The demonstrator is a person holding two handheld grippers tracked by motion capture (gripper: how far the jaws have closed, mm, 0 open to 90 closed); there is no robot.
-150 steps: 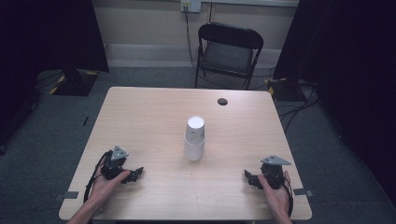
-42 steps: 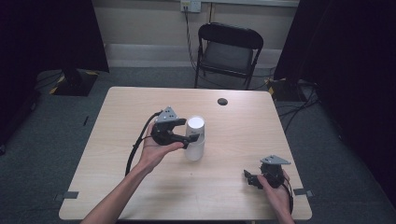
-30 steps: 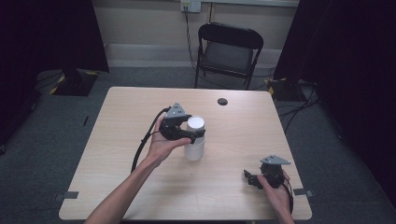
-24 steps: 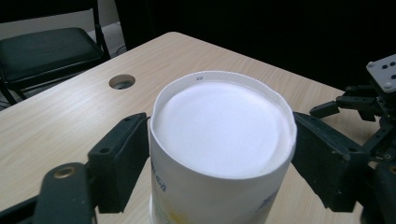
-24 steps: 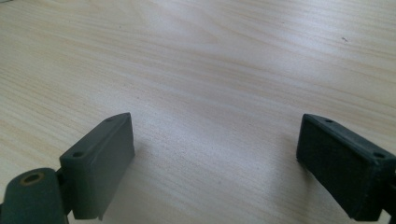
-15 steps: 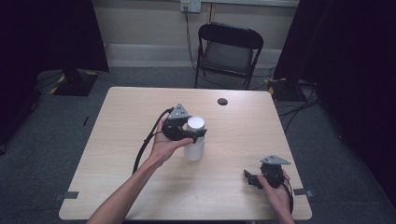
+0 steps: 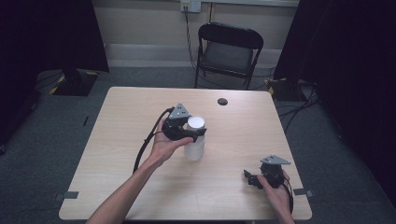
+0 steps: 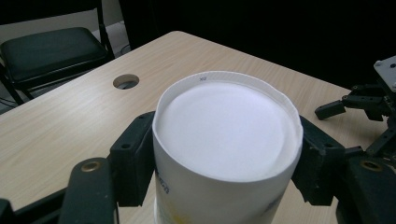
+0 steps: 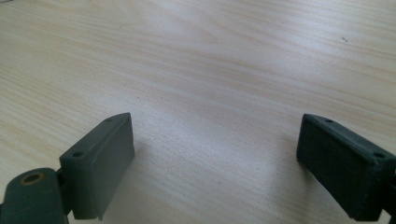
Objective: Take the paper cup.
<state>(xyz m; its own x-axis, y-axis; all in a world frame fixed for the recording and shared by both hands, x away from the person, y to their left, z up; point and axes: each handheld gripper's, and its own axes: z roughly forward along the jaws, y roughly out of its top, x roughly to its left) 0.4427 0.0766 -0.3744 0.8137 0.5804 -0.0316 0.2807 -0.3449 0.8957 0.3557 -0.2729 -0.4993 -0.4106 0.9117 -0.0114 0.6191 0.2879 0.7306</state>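
A tall white paper cup (image 7: 194,140), standing upside down with its flat base uppermost, sits upright near the middle of the pale wood-grain tabletop (image 7: 121,140). The left claw (image 7: 196,132) is clenched around the cup just below its top rim. In the left gripper view its two black jaws press against opposite sides of the cup (image 8: 227,154), touching the paper wall, and faint yellow and dark print shows low on the cup's side. The left hand (image 7: 164,144) holds the claw from the near-left side, the forearm reaching in from the bottom edge of the high view, and a black cable (image 7: 144,147) loops from the claw back along the arm. A grey three-cornered plate (image 7: 179,112) sits on top of the claw.

The right claw (image 7: 249,178) rests low near the front right corner of the tabletop, well apart from the cup, held by the right hand (image 7: 275,189). In the right gripper view its jaws stand wide apart, released, with bare wood (image 9: 210,84) between them.

A small round dark hole (image 7: 222,101) lies in the tabletop's far side, beyond the cup. A black folding chair (image 7: 228,51) stands on the grey carpet behind the tabletop's far edge.
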